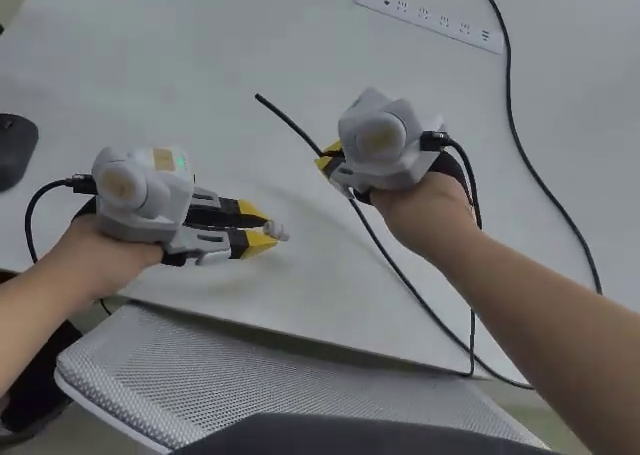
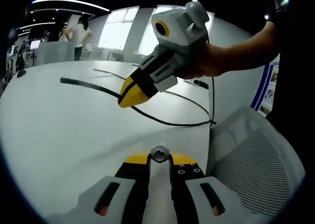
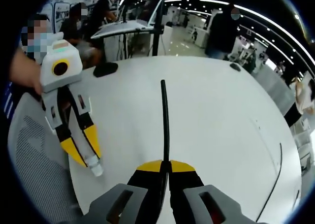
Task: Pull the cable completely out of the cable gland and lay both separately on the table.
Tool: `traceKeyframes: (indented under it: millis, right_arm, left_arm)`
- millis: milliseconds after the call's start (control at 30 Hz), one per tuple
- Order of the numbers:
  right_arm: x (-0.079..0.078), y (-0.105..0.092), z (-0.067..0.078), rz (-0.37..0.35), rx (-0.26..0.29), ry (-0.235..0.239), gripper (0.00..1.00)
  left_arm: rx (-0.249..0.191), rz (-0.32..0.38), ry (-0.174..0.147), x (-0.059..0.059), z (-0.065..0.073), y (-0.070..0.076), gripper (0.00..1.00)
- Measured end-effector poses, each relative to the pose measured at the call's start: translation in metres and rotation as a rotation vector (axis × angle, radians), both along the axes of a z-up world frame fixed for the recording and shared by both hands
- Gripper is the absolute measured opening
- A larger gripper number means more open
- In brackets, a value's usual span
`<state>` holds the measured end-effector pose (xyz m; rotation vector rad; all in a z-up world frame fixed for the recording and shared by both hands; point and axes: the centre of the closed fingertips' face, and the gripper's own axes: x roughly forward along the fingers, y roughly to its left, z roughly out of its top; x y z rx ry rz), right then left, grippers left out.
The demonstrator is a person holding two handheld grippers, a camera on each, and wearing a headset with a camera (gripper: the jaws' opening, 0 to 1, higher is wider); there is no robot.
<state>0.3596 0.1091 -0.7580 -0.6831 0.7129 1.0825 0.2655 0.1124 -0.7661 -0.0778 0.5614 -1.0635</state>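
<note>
Pinching the small cable gland [image 2: 159, 153] at their tips, fingers of the left gripper [image 1: 262, 229] sit narrow; at two o'clock from it, the right gripper [image 1: 329, 163] fingers clamp the black cable [image 1: 288, 123], free of the gland, over the white surface [image 1: 180, 55].

No words, numbers or brand marks can be read anywhere; the poster [image 2: 268, 88] beyond the table carries print (too small and blurred to read).
</note>
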Motion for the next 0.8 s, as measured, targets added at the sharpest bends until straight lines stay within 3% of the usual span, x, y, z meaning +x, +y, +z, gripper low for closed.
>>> traceKeyframes:
  millis: [67,300,800]
  right_arm:
    - [-0.004,0.007,-0.008,0.043,-0.025,0.0,0.0]
    - [-0.014,0.018,-0.032,0.087,-0.061,0.041,0.0]
    - [-0.024,0.021,-0.06,0.14,-0.096,0.084,0.0]
  left_arm:
    - [0.001,0.003,0.006,0.0,-0.005,0.001,0.15]
    - [0.007,0.007,0.019,0.003,-0.018,0.002,0.15]
    - [0.022,0.042,0.06,0.002,-0.039,0.007,0.15]
